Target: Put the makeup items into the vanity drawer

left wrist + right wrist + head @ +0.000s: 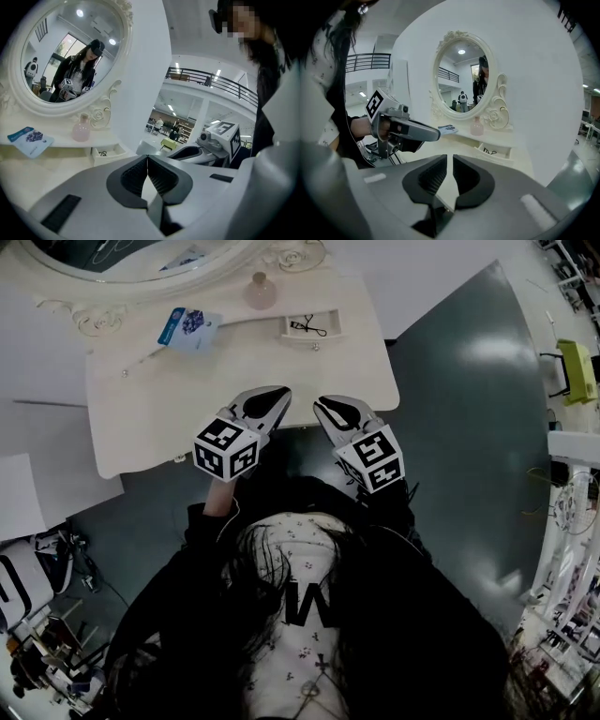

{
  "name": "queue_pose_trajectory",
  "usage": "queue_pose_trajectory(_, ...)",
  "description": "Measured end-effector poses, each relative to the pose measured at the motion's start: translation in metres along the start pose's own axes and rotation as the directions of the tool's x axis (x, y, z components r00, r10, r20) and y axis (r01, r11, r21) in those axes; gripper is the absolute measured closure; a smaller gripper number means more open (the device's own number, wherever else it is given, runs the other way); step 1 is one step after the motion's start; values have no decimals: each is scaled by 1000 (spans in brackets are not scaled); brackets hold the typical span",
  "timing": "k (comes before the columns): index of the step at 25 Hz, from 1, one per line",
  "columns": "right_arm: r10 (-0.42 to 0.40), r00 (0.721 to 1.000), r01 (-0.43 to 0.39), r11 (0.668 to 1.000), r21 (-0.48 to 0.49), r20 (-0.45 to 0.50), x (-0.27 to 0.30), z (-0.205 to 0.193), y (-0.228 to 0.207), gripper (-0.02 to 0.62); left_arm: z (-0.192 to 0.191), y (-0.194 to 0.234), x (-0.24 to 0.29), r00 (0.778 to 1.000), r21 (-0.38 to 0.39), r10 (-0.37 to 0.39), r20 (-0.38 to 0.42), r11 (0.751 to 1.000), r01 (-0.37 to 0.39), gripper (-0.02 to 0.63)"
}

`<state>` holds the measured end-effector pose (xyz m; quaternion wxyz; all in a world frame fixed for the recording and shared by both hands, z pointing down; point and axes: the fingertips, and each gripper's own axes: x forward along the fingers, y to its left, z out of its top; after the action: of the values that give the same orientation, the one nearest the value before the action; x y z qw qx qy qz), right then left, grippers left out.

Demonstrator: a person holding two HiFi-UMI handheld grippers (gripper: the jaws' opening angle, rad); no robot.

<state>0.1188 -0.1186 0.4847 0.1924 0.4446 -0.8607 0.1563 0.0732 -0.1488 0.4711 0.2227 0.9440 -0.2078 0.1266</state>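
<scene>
Your left claw (270, 397) is holding its jaws together, empty; your right claw (330, 409) is showing a thin slit, both hovering at the lower edge of the surface (169, 418).

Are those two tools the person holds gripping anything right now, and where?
Nothing is held. The left hand-held gripper is closed on empty air, and the right hand-held gripper is open a crack with nothing between its jaws.

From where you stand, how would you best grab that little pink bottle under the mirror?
Probably by its round belly, coming in level from the front. The pink bottle stands upright with the mirror frame close behind it, so the front is the open side, and the belly offers more hold than the narrow neck.
</scene>
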Motion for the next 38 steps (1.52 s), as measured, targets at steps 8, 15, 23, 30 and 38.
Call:
queue_pose_trajectory(8,101,995,-100,993,-68,2,-49,-44,49,548,-48,-69,-28,996,-12,90,4,996,-90,606)
queue_pose_trajectory(15,123,992,-122,990,-69,13,-79,-69,80,549,-80,-113,-48,993,-6,117,-25,993,-117,606)
queue_pose_trajectory(23,109,993,-106,991,-81,34,-90,-70,107,566,-87,-131,-71,993,22,115,-23,993,-114,606)
queue_pose_trajectory(30,88,996,-86,994,-71,33,-87,-65,141,583,-96,-145,-105,997,45,77,-29,996,-75,606)
queue_pose_trajectory(38,42,999,-42,997,-60,3,-61,-66,196,586,-119,-123,-178,993,38,111,-33,993,-109,606)
